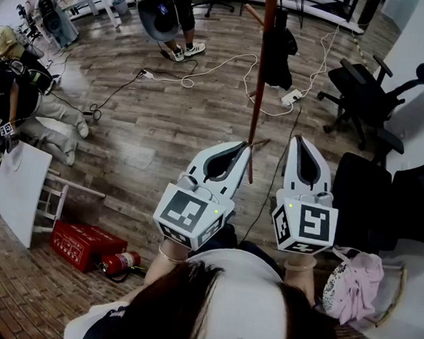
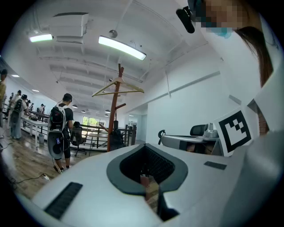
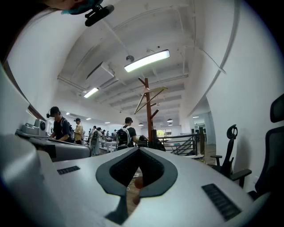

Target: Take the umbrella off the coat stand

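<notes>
Your left gripper (image 1: 244,149) and right gripper (image 1: 298,140) are closed, empty, short of the coat stand (image 1: 261,73). Umbrella (image 1: 280,56) looks like the dark bundle hanging there: likely light, floppy, so grab its stiff top, not fabric.

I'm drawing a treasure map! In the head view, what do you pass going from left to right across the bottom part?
white board → red box → red fire extinguisher → left gripper → right gripper → pink cloth bundle
</notes>
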Demonstrator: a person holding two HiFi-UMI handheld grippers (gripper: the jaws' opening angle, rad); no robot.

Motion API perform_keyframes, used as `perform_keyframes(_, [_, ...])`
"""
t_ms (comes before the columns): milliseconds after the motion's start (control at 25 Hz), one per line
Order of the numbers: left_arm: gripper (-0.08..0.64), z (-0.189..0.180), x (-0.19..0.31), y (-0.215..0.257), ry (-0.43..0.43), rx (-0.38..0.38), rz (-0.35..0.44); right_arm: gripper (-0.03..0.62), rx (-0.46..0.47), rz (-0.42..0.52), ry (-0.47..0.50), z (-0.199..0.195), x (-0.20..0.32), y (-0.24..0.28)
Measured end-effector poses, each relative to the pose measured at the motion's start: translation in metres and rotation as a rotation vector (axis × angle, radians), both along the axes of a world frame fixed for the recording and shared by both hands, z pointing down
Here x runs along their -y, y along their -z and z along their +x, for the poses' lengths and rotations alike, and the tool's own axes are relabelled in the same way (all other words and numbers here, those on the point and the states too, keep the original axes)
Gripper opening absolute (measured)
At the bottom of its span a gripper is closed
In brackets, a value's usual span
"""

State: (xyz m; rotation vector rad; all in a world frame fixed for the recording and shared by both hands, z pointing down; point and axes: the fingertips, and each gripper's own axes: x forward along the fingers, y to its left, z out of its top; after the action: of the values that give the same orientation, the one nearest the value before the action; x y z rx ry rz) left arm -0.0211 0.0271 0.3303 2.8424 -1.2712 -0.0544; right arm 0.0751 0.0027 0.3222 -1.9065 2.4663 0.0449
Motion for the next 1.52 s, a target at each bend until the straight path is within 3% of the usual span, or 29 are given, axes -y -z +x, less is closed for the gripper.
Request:
perform_keyframes(400, [0.009,-0.023,0.008,-0.004,-0.027,-0.002,-0.003,0.037,0.056,0.009,0.005,-0.023,0.008,0.000])
perform_keyframes(680, [0.009,-0.041,0.013,-0.006,-0.039,-0.032,-0.024,0.038,0.036,-0.008,-0.039,-0.031,0.011,-0.004])
perform_keyframes(1520, [0.009,-0.024,0.056,-0.011,-0.062,-0.035,-0.032,0.040,-0.020,0.003,-0.065,-0.022,0.060,-0.008])
